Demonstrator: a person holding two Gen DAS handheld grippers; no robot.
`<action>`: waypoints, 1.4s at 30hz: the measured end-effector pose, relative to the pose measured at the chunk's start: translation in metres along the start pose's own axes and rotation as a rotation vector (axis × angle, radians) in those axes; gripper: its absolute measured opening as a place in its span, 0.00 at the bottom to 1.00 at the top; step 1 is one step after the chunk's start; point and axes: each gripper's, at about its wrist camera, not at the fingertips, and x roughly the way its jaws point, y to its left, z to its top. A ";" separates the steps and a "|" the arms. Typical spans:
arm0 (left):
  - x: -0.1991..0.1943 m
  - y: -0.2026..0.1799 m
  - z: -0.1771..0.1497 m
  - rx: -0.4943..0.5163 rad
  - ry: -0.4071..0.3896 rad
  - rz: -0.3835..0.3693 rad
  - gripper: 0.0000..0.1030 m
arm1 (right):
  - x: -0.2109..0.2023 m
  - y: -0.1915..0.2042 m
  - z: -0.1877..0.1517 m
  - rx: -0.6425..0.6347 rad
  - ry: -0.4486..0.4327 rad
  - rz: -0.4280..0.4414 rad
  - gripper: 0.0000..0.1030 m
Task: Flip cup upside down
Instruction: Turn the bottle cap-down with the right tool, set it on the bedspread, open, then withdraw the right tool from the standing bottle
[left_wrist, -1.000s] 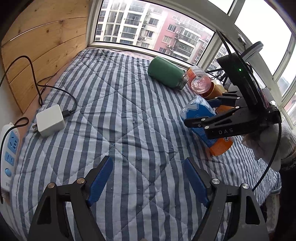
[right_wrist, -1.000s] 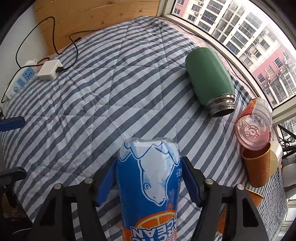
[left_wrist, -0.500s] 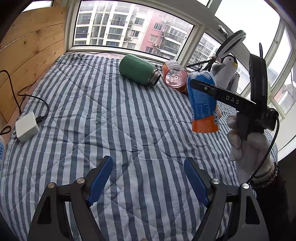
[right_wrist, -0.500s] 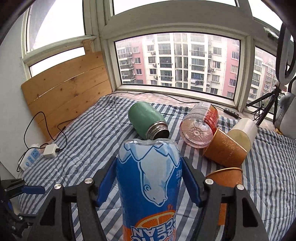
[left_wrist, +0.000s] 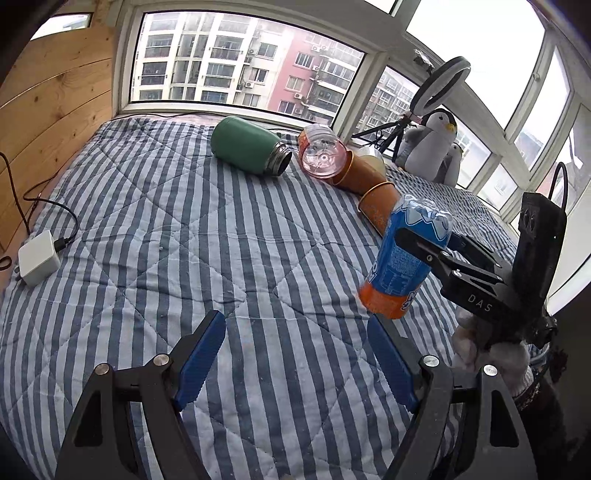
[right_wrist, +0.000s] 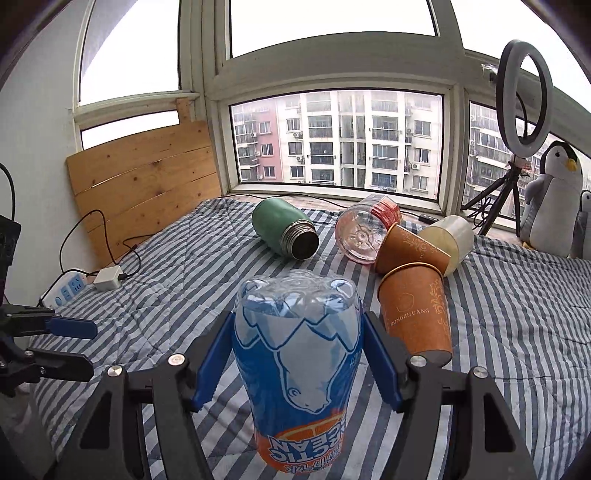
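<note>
Above striped quilted bedding (left_wrist: 207, 236), the right gripper (right_wrist: 297, 363) clamped the blue-and-orange plastic cup (right_wrist: 299, 373) base-up, ready to set down inverted; the left gripper (left_wrist: 295, 358) hung open, empty.

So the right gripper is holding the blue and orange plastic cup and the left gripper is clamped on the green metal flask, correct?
Not quite. The right gripper does hold the blue and orange plastic cup, but the left gripper is open and empty; the left wrist view shows the green metal flask lying untouched on the striped quilt.

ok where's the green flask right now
The green flask lies on its side at the far end of the striped bed under the window, open mouth toward the camera, just left of the clear pink bottle.
</note>
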 end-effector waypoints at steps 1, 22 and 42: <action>-0.001 -0.002 -0.001 -0.001 -0.013 0.004 0.80 | -0.002 0.001 -0.004 0.000 0.013 0.002 0.63; -0.035 -0.085 -0.040 0.121 -0.463 0.210 0.80 | -0.119 0.006 -0.040 0.006 -0.298 -0.230 0.98; -0.035 -0.119 -0.054 0.150 -0.754 0.348 0.84 | -0.168 -0.018 -0.053 0.061 -0.511 -0.453 0.98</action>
